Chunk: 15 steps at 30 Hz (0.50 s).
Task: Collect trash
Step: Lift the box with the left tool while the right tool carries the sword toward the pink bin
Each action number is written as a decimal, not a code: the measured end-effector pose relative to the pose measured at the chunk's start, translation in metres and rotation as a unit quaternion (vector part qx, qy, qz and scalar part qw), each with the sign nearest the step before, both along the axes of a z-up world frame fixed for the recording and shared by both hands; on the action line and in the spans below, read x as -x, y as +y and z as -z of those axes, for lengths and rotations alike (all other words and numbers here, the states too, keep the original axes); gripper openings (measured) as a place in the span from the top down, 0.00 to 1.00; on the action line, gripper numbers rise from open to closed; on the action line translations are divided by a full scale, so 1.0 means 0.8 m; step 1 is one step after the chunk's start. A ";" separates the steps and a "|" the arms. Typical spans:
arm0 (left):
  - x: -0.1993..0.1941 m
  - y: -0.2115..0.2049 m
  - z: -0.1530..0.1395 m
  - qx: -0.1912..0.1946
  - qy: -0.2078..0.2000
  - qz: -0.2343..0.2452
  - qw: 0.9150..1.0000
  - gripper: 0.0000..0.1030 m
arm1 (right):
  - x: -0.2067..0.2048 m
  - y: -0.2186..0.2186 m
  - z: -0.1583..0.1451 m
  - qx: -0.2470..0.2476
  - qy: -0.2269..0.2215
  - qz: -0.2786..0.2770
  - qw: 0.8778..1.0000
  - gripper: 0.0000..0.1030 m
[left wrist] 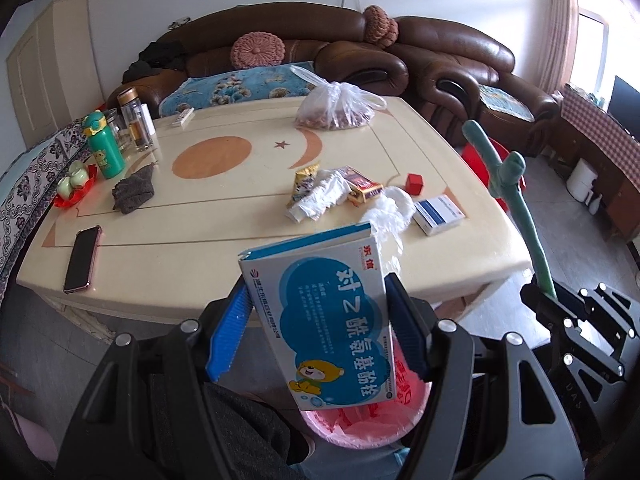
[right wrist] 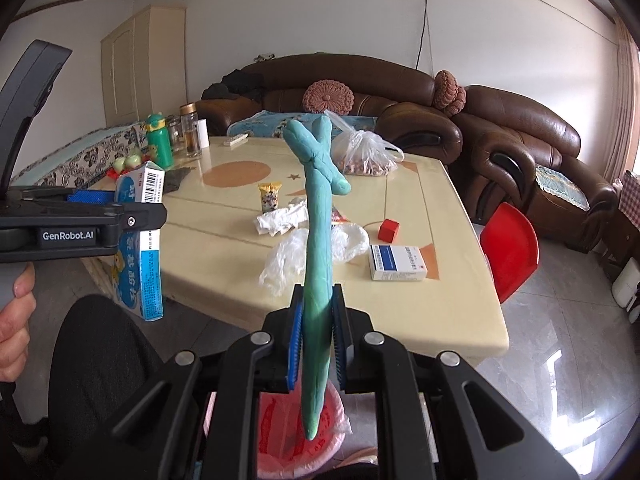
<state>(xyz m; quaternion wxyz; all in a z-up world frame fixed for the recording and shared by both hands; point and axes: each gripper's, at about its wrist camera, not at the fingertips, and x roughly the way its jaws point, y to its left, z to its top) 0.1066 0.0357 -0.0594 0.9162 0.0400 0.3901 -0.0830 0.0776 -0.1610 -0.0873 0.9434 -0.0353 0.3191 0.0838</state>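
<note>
The left tool (left wrist: 316, 320) is clenched on a light, stiff blue-and-white cardboard medicine box (left wrist: 324, 320), gripped across its narrow sides above the pink plastic bin (left wrist: 360, 428); its thin walls would likely dent if squeezed. The right tool (right wrist: 317, 336) pinches a soft, bendy teal clay-like stick (right wrist: 318, 240) near its lower end, in front of the cream desk (right wrist: 440, 320); it may sag.

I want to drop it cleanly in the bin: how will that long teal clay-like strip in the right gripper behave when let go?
The teal strip looks soft, likely dough-like: it leans slightly above the right gripper. Its surface looks matte, so it may cling to a pad. Its lower tip hangs over the pink bin, so it probably drops in.
</note>
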 end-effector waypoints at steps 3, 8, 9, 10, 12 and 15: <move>0.009 -0.003 0.003 -0.005 -0.002 0.010 1.000 0.37 | 0.005 -0.002 0.003 -0.002 0.015 -0.008 1.000 0.87; 0.020 -0.011 0.017 -0.011 0.008 0.028 1.000 0.37 | 0.015 0.001 0.014 0.006 0.030 -0.016 0.999 0.87; 0.022 -0.013 0.019 -0.010 0.011 0.031 0.999 0.37 | 0.016 0.002 0.017 0.008 0.033 -0.017 0.999 0.87; 0.024 -0.014 0.022 -0.009 0.013 0.035 0.999 0.37 | 0.018 0.002 0.019 0.008 0.036 -0.019 0.999 0.87; 0.026 -0.018 0.029 -0.015 0.015 0.041 0.999 0.37 | 0.020 0.004 0.023 0.011 0.042 -0.021 0.999 0.87; 0.030 -0.024 0.039 -0.019 0.020 0.053 0.998 0.37 | 0.023 0.004 0.028 0.015 0.047 -0.024 0.998 0.87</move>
